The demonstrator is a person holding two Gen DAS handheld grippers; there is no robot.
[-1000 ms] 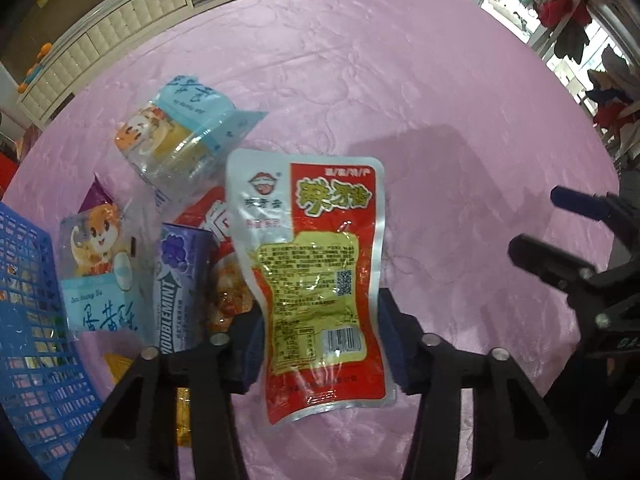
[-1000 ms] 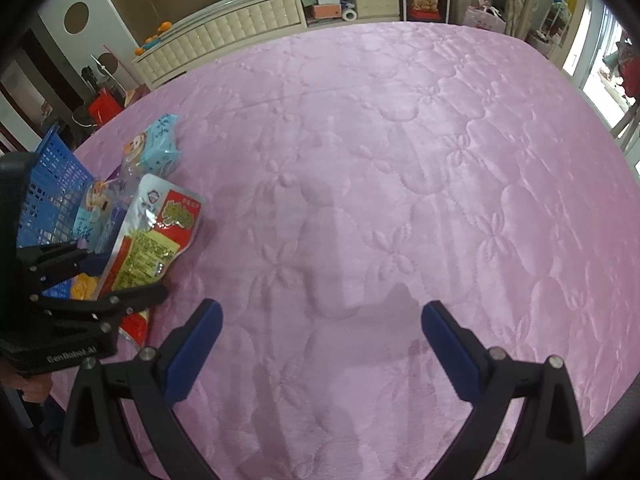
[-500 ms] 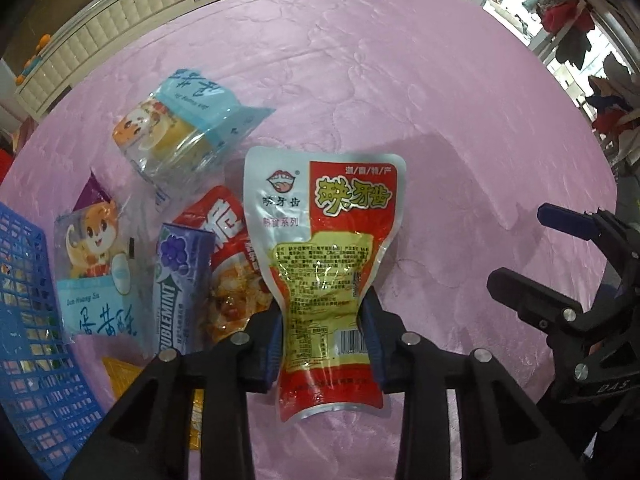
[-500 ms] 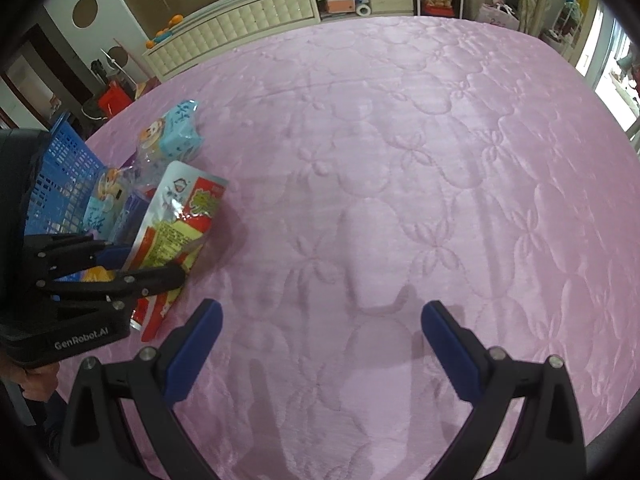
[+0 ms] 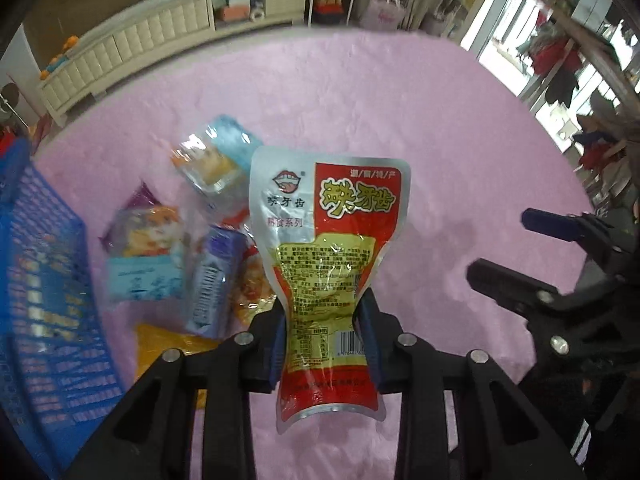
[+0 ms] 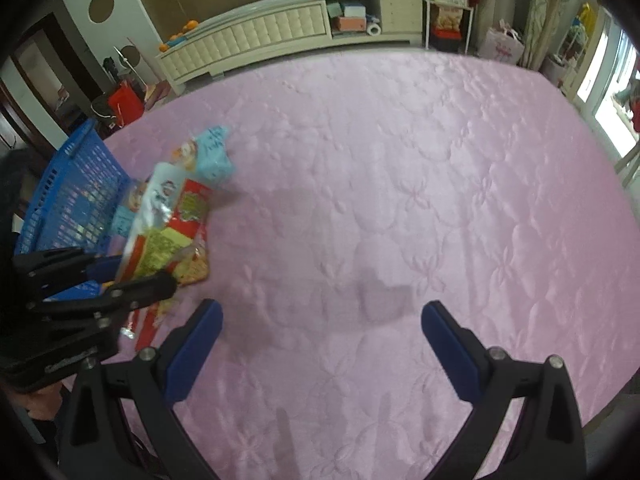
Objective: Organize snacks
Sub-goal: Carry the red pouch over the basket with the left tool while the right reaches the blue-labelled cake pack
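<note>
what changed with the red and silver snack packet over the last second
The left claw closed from open around the red and silver packet to clamped on its lower half, then lifted it off the pink cloth. The right claw stayed open and empty; the other snacks and the blue basket stayed put.

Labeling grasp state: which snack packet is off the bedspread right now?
The red-and-silver pouch, pinched at its lower half by the left tongs. The other packets lie on the pink bedspread beside the blue basket.
</note>
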